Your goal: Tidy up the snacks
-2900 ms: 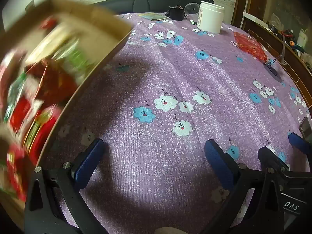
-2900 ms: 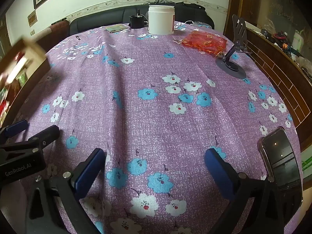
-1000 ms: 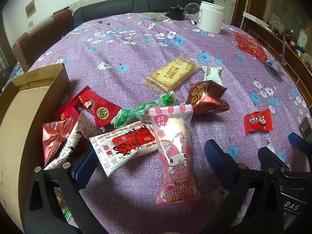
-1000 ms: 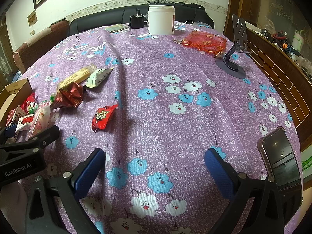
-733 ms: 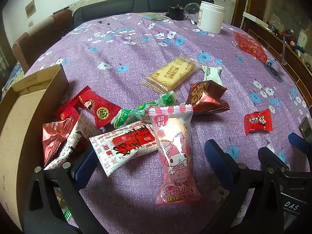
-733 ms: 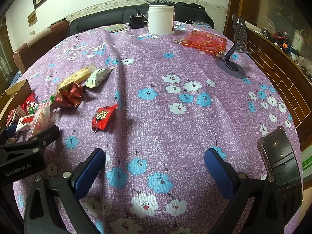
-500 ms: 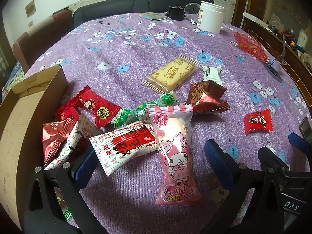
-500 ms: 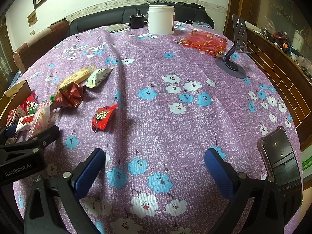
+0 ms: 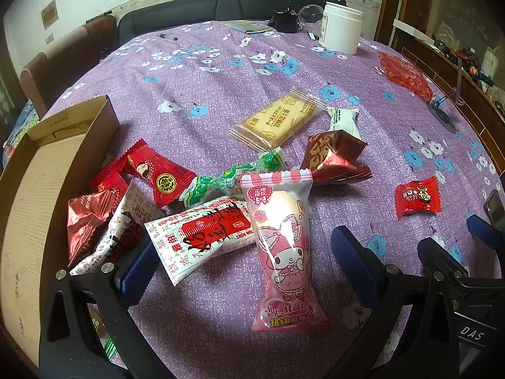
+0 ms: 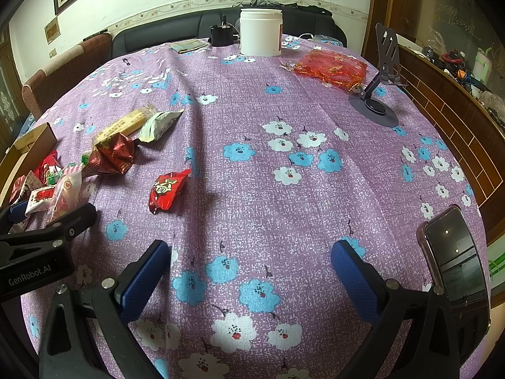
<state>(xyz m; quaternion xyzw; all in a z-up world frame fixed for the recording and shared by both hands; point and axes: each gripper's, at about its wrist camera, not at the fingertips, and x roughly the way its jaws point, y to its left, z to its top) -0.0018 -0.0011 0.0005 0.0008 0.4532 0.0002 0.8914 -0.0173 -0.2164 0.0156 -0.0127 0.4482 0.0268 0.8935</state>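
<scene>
Tipped-out box [image 9: 47,195] seemingly lies lengthwise beside snacks [image 9: 202,218]

Both wrist cams low, fwd; shared snacks [image 9: 217,230]

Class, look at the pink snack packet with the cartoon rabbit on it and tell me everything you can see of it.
The pink packet is a glossy plastic pillow bag, puffed, with a red-and-white striped top seal, a hooded cartoon rabbit and "My Melo" lettering. It lies flat on the purple floral tablecloth, sealed, overlapping the red-and-white packet, its top touching the brown foil packet. No gripper touches it.
</scene>
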